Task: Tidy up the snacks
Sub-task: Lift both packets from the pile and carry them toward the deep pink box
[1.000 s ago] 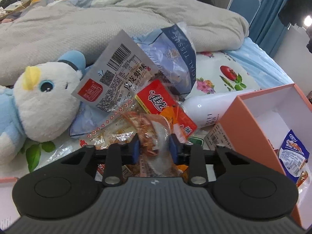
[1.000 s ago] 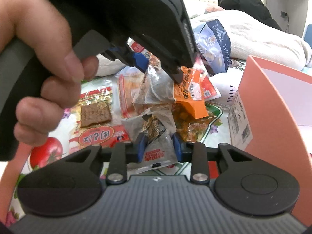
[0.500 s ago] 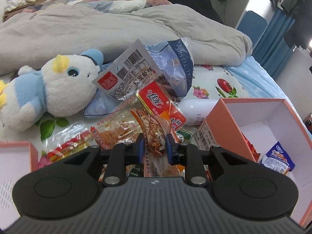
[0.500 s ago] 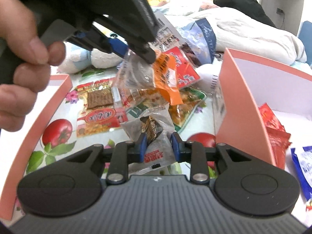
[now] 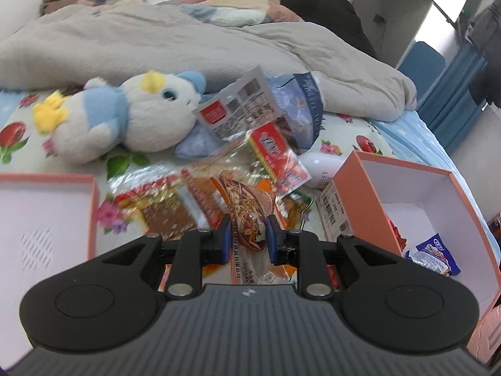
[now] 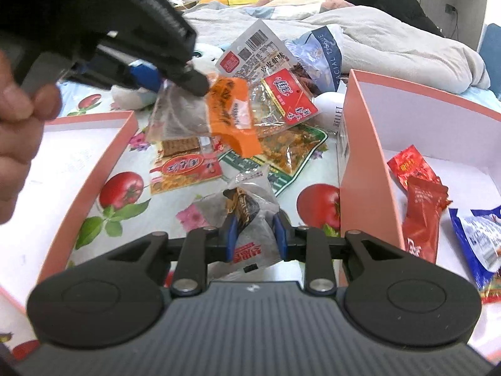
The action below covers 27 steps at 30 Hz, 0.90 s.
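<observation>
Plush toy (image 5: 125, 119) fills left view — right shows hand (image 6: 18, 144).

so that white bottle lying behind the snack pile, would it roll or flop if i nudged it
The white bottle lies on its side with a rounded body, so a nudge would probably roll it. It keeps its shape among the packets, so it looks stiff rather than floppy. The soft bed sheet and the pink box beside it may stop it quickly.

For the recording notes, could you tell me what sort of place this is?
Most likely a bedroom: the snacks lie on a bed with a fruit-print sheet, a rumpled grey duvet lies behind them, and a plush toy lies beside the pile.
</observation>
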Each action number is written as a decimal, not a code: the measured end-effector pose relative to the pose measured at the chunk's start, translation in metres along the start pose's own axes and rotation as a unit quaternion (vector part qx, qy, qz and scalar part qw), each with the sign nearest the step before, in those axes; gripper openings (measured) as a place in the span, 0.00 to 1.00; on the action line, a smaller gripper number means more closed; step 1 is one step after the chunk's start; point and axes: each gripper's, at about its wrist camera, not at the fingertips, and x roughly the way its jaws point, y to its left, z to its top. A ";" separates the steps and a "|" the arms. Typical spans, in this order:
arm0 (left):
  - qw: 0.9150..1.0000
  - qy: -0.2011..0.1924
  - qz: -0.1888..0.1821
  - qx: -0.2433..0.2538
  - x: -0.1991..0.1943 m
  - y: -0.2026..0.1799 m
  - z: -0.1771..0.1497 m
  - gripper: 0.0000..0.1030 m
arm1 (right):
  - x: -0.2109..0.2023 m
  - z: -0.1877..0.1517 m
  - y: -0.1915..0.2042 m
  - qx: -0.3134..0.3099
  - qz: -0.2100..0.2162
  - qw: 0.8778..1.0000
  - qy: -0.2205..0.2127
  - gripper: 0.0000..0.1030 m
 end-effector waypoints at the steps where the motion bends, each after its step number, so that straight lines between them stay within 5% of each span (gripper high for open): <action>1: 1.000 0.000 0.001 -0.001 -0.004 0.001 -0.004 0.25 | -0.003 -0.001 0.000 0.000 0.000 1.000 0.001 0.28; 18: 0.997 0.017 0.019 -0.070 -0.047 0.031 -0.099 0.25 | -0.037 -0.030 0.007 0.022 0.007 0.999 0.031 0.24; 27: 0.996 0.011 0.037 -0.083 -0.071 0.039 -0.105 0.25 | -0.053 -0.026 0.005 0.026 0.008 0.999 0.027 0.22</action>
